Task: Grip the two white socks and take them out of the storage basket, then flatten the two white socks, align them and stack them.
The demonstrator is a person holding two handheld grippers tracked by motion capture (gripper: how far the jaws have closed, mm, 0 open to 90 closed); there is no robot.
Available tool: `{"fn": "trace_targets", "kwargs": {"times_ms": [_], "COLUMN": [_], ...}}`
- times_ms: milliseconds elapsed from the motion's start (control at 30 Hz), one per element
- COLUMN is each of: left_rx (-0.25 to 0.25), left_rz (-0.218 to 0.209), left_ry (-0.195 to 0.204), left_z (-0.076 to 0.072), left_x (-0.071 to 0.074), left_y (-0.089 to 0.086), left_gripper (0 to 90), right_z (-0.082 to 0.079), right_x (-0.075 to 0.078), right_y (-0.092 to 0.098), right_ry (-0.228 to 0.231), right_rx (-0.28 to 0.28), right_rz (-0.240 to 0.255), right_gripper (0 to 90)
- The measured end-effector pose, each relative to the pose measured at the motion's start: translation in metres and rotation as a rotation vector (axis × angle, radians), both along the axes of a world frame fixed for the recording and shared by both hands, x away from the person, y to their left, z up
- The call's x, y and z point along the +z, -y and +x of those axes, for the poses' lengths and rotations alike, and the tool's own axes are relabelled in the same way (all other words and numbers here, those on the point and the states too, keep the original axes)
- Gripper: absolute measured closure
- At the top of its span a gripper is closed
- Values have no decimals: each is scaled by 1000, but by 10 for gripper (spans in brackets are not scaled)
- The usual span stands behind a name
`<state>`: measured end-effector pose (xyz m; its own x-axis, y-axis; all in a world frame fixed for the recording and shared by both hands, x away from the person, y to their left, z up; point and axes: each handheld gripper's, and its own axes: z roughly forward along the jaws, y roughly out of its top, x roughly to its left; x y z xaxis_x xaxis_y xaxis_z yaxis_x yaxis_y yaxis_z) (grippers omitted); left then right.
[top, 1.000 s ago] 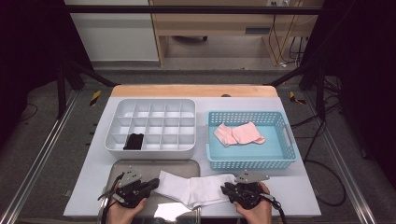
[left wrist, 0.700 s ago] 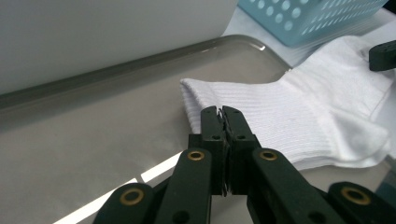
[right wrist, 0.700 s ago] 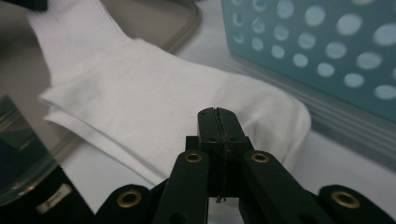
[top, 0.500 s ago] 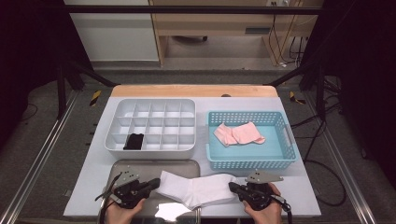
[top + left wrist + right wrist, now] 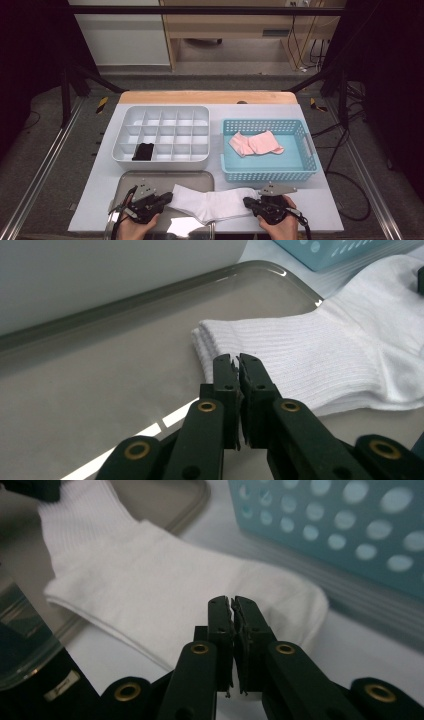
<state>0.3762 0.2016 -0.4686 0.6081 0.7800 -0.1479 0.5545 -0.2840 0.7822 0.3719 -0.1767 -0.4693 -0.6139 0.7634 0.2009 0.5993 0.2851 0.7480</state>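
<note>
White ribbed cotton, a pair of socks (image 5: 212,205) laid one on the other, stretches between my two grippers; the cuff end lies on the grey metal tray (image 5: 150,177) toward my left gripper (image 5: 161,201), the toe end on the white table top (image 5: 320,210) toward my right gripper (image 5: 248,202).

In the left gripper view my left gripper's (image 5: 238,360) jaws stand pressed together with barely a slit between them; their tips sit right at the near edge of the socks' (image 5: 310,355) cuff, and I cannot tell whether a fold of cloth is pinched there or the tips merely touch it; the tray's (image 5: 125,365) bare floor spreads to the left of the jaws and its rim curves beyond the cuff.

In the right gripper view my right gripper's (image 5: 232,602) jaws are likewise nearly together, having just eased apart a touch; their tips lie over the toe end of the socks (image 5: 165,600), and whether they nip the cloth I cannot say; just beyond and to the right of the jaws stands the blue basket's (image 5: 350,525) perforated wall.

From above, that basket (image 5: 270,172) sits ahead of my right gripper and holds a pink cloth (image 5: 256,143); ahead of my left gripper sits the white divided organiser (image 5: 165,132), with a black item (image 5: 143,151) in one near compartment.
</note>
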Motion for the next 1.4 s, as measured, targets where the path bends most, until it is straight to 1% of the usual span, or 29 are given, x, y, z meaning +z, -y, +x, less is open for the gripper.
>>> {"fn": "trace_targets", "kwargs": {"times_ms": [33, 100, 167, 200, 267, 300, 333, 367, 433, 500, 533, 600, 700, 733, 800, 833, 867, 900, 933, 1000, 1100, 1133, 1167, 1200, 1267, 1333, 1400], "left_rx": [-3, -10, -14, -13, 1, 1, 4, 10, 15, 26, 32, 39, 38, 35, 25, 25, 24, 20, 18, 16, 20, 23, 25, 25, 29, 33, 27], "left_rz": [-5, -8, -16, -17, -18, -18, -2, 3, 21, 20, 24, 21, 3, 6, 8, 8, 17, 19, 37, 55, 66, 66, 68, 70, 60, 43, 18], "left_ry": [3, 3, 5, 5, 12, 12, -3, -11, -31, -27, -20, -22, -43, -42, -52, -52, -44, -44, -31, -20, -25, -24, -18, -15, -21, -20, -22], "left_z": [0, -1, -2, -2, -3, -3, -2, -1, 1, 1, 1, 2, 4, 4, 4, 4, 3, 3, 1, 0, -1, -2, -3, -3, -3, -2, -2], "left_x": [1, 3, 5, 7, 7, 7, 5, 2, -3, -4, -4, -6, -9, -9, -11, -11, -11, -11, -11, -11, -10, -10, -10, -10, -9, -8, -8], "left_y": [0, 0, -1, -2, -3, -3, -3, -3, -1, -1, -1, -2, -2, -1, 1, 1, 2, 3, 6, 8, 11, 11, 12, 12, 12, 12, 13], "left_gripper": [871, 878, 881, 881, 881, 879, 870, 849, 746, 714, 691, 657, 645, 645, 646, 648, 648, 655, 677, 696, 737, 749, 758, 765, 782, 792, 793], "right_z": [-1, 0, 1, 2, 4, 4, 5, 6, 8, 9, 9, 8, 8, 7, 4, 4, 4, 2, 2, -1, -4, -4, -4, -3, -2, -1, 2], "right_x": [3, 7, 7, 5, 3, 3, 1, -1, -5, -9, -10, -13, -14, -15, -18, -19, -19, -19, -20, -20, -21, -21, -22, -22, -21, -18, -15], "right_y": [3, 11, 19, 22, 25, 25, 25, 25, 23, 22, 22, 24, 26, 26, 25, 25, 25, 25, 23, 19, 15, 15, 16, 16, 18, 21, 28], "right_ry": [10, 38, 42, 39, 34, 34, 26, 29, 12, 3, -7, -10, -22, -27, -37, -29, -29, -39, -22, -16, -20, -37, -49, -50, -58, -67, -47], "right_rx": [-15, -47, -80, -100, -117, -117, -117, -114, -109, -112, -116, -119, -121, -120, -113, -113, -113, -117, -112, -113, -122, -118, -115, -114, -107, -116, -136], "right_rz": [19, 33, 31, 31, 22, 22, 22, 18, 11, 1, 2, 7, 24, 27, 45, 50, 50, 61, 51, 34, 35, 53, 70, 74, 75, 81, 86], "right_gripper": [857, 857, 843, 819, 768, 768, 765, 760, 750, 740, 735, 720, 709, 704, 695, 690, 690, 693, 698, 725, 829, 869, 880, 890, 898, 899, 899]}}
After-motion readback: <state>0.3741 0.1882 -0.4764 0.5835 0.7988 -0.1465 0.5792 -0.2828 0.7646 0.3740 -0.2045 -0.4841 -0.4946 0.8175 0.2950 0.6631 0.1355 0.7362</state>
